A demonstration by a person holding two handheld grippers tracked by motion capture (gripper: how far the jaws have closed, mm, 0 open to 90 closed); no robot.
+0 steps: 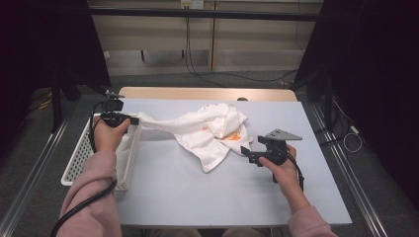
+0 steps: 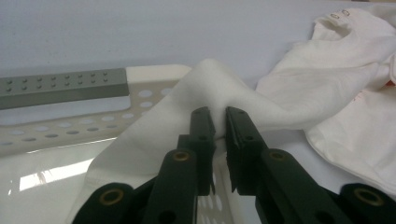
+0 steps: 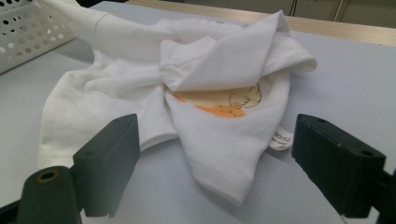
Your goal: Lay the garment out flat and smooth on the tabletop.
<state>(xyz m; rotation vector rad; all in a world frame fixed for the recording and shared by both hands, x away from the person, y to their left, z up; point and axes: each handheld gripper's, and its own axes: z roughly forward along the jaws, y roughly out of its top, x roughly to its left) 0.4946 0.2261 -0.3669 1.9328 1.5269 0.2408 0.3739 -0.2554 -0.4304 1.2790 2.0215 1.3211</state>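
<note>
- my left gripper [image 2: 219, 122]: jaws pinching a fold of the shirt [image 1: 210, 131] over the basket [image 1: 79, 153].
- my right gripper [image 3: 217, 163]: jaws spread, empty, near the shirt on the worktop [image 1: 197, 187].

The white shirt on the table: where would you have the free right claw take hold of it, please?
Probably the hem corner of the white shirt, approached from the near edge: it lies flat, nearest the open right claw, opposite the sleeve end in the left claw.
</note>
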